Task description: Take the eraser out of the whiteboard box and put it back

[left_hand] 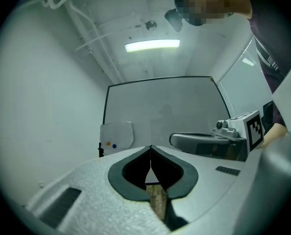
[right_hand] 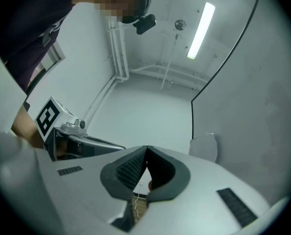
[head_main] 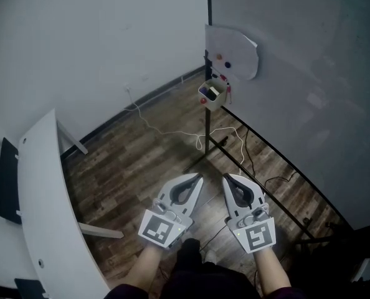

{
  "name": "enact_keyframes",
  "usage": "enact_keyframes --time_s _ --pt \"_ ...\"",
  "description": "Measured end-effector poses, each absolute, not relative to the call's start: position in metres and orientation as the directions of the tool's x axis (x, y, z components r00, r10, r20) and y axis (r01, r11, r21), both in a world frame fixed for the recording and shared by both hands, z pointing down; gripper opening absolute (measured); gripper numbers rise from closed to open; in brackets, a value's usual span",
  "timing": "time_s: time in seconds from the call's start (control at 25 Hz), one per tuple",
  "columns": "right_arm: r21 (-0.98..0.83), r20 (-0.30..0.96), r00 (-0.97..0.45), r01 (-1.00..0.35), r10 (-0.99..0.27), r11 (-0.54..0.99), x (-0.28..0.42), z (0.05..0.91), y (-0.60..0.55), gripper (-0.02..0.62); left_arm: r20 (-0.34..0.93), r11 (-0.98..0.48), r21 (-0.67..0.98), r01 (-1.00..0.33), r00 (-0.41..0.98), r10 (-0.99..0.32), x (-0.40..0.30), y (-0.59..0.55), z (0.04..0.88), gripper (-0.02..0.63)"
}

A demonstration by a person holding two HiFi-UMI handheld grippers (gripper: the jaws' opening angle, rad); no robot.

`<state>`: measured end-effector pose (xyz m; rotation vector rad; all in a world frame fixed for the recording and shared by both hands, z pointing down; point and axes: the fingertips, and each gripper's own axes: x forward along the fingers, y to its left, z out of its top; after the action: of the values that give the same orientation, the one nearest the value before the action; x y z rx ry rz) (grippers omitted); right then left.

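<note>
**No words or numbers to read**

We find no legible text, brand or number anywhere. The only signs we see are black-and-white square markers (head_main: pixel 159 228), one on the cube of the left gripper (head_main: pixel 199 176) and one on the right gripper (head_main: pixel 226 177).

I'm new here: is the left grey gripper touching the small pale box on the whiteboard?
Apart. Head view: the left grey gripper is short of the small pale box, wooden floor between.

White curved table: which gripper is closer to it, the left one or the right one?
Left. The left gripper is to the right of the white curved table, apart from it. The right gripper is beyond the left one, farther away.
</note>
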<state>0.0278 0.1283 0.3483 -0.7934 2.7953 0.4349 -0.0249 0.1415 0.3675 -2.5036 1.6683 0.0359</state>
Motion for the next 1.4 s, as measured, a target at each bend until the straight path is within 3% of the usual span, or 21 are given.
enact_keyframes --time_s 0.84,1.4 --pt "0.193 -0.221 -0.738 -0.674 -0.638 0.713 -0.072 0.371 -0.031 0.003 -0.081 -0.519 -0.063 -0.852 0.523 -0.849 -0.132 -0.030 0.388 0.006" --pt "0.198 -0.191 -0.684 -0.730 -0.704 0.655 -0.086 0.385 -0.105 0.003 -0.052 -0.591 -0.048 -0.806 0.592 -0.804 -0.152 -0.107 0.405 0.006"
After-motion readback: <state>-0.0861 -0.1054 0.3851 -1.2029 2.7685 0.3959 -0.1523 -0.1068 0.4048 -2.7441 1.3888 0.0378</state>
